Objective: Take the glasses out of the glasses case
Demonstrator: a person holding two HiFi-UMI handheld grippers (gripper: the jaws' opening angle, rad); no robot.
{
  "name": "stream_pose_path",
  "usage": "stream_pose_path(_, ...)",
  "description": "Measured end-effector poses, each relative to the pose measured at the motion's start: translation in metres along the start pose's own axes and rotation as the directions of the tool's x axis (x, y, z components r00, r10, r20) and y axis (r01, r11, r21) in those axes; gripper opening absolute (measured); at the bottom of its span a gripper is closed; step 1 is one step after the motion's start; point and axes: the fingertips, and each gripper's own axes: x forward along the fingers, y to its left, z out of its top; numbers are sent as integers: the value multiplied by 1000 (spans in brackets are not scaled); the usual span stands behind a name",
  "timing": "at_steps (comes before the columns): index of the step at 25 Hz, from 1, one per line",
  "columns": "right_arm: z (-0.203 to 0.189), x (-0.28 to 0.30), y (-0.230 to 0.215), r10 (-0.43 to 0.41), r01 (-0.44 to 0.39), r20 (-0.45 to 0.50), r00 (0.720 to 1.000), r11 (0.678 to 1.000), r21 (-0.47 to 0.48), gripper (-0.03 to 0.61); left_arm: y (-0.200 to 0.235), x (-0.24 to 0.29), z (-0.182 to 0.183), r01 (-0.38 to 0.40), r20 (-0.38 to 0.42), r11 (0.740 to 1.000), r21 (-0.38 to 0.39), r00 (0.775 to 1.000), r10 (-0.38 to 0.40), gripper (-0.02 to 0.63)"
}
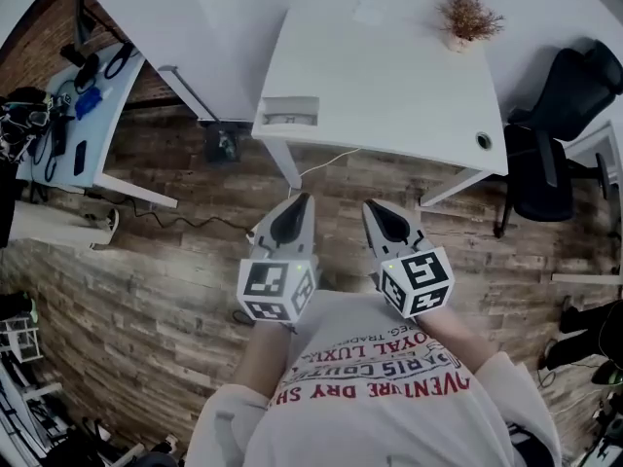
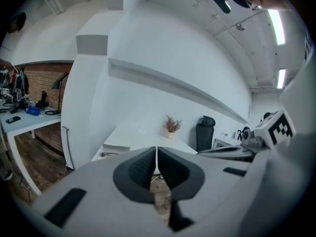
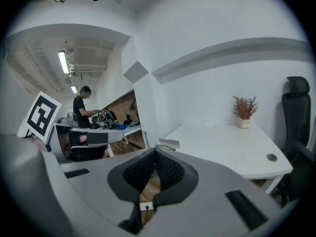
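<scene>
left hand-held gripper point(image 1: 306, 197), right hand-held gripper point(image 1: 369, 204) — 2, closed; 1 potted plant point(image 1: 467, 16).

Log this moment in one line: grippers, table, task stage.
left gripper: shut, empty | right gripper: shut, empty | table: ahead, not reached | task: not begun

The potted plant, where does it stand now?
In the head view the potted plant stands on the white table, near its far right corner, with the black office chair to its right.
</scene>
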Motion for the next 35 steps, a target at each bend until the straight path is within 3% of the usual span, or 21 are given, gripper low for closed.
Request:
stream_pose_path(9, 49, 130, 7, -82, 83, -9, 997, 996, 33, 12, 125, 68, 50, 71, -36, 997, 20, 997, -71, 12)
stream_pose_path(13, 61, 174, 8, -101, 103, -20, 995, 990, 99, 12, 166, 85, 57, 97, -58, 995, 15, 994, -96, 12)
stream_pose_path(19, 64, 215, 10, -95, 101, -67, 993, 991, 83, 12, 206, 104, 54, 90, -91, 996, -23, 992, -92, 12)
stream_pose_path(24, 58, 246, -1, -25, 36, -136, 990, 997, 75, 12, 222, 127, 47, 55, -123, 997, -44, 991, -60, 12)
stream_pose_path(29, 49, 280, -7, 78, -69, -229, 970, 996, 48, 12, 239, 146, 35, -16, -161, 997, -79, 987, 4, 12)
stream_pose_path(35, 26, 319, -14, 202, -225, -392, 897, 974, -12, 14, 254, 169, 20, -80, -219, 989, -127, 974, 51, 12)
